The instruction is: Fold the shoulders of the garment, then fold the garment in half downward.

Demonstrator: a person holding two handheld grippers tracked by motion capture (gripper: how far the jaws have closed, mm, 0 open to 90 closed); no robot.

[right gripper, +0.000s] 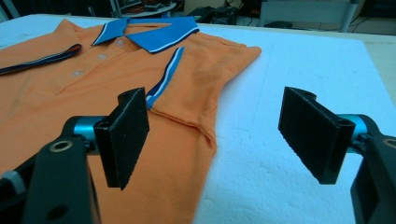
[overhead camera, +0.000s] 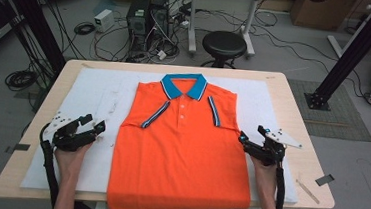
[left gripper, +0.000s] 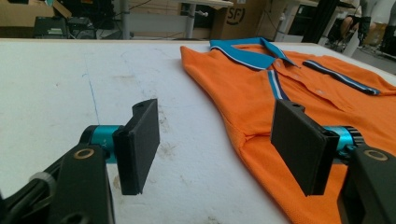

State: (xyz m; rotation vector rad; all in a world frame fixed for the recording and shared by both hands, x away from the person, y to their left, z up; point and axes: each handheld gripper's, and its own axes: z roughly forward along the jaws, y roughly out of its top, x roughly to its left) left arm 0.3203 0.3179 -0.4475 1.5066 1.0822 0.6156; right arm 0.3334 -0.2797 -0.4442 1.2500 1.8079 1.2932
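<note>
Shirt (overhead camera: pixel 182 154) first: an orange polo with a blue collar (overhead camera: pixel 184 85) lies face up in the centre of the high view, on a white pad (overhead camera: pixel 94 92) that covers the wooden table (overhead camera: pixel 293 108). Both sleeves look already folded inward, their striped cuffs (overhead camera: pixel 155 114) lying as slanted bands across the chest, so the body reads as a neat rectangle with straight side edges. Its hem hangs a little past the near table edge at the bottom of the frame.

The left gripper (overhead camera: pixel 96 126) sits at the lower left of the high view, just beside the shirt's side edge, jaws spread wide with nothing between them; in the left gripper view the fabric lies beyond the right-hand pad. The right gripper (overhead camera: pixel 243 137) rests at the shirt's opposite edge, lower right, likewise gaping and empty (its own view shows one pad over orange cloth, the other over bare pad).

Judging by this, the sleeve folds are finished. What seems left is folding the body, lengthwise or hem to collar, and neither claw has taken hold of the fabric yet.
</note>
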